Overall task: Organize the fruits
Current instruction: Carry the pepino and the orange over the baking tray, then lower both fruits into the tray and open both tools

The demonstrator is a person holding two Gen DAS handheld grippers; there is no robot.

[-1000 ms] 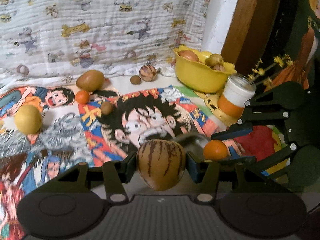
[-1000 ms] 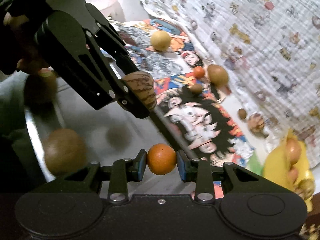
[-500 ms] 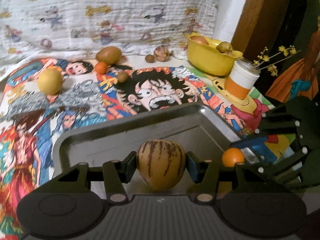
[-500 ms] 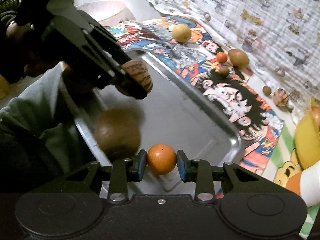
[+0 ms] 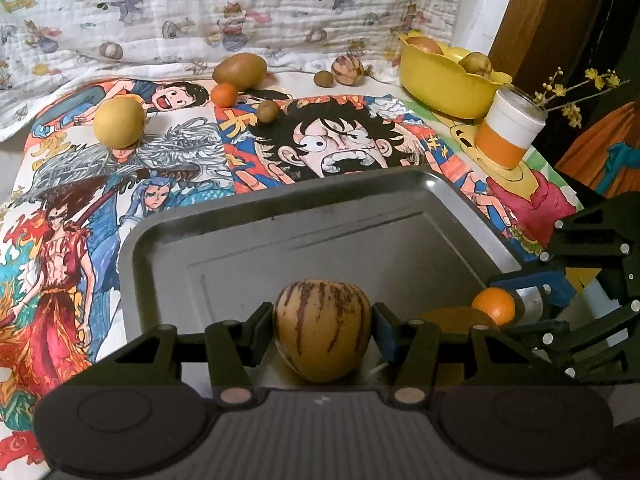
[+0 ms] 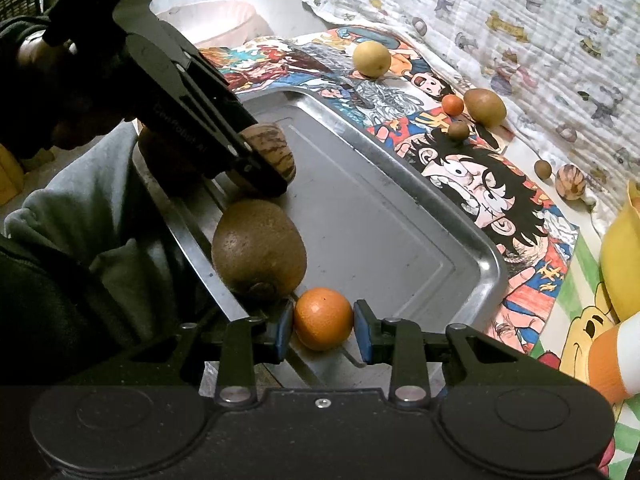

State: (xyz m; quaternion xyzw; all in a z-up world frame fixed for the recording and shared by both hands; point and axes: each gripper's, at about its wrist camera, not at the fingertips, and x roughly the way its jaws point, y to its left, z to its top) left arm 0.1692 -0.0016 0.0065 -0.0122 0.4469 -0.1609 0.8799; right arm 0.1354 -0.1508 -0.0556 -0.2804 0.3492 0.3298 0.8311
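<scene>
Striped fruit (image 5: pixel 323 330) between left fingers (image 5: pixel 262 330)

We seem to be in a home: a table spread with a bright cartoon-print cloth (image 5: pixel 320 140), a quilted children's blanket (image 5: pixel 240 8) draped behind, a yellow fruit bowl (image 5: pixel 448 80), a small jar of yellow flowers (image 5: pixel 512 128), and a wooden doorframe (image 5: pixel 548 12) beside them

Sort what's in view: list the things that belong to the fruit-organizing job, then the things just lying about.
Job:
- striped melon in left hand-held gripper
- small orange in right hand-held gripper
- metal tray
- kiwi on tray
- loose fruit on cloth: yellow pear, tangerine
- yellow bowl of fruit

Lying about:
- flower jar
- cartoon cloth
</scene>
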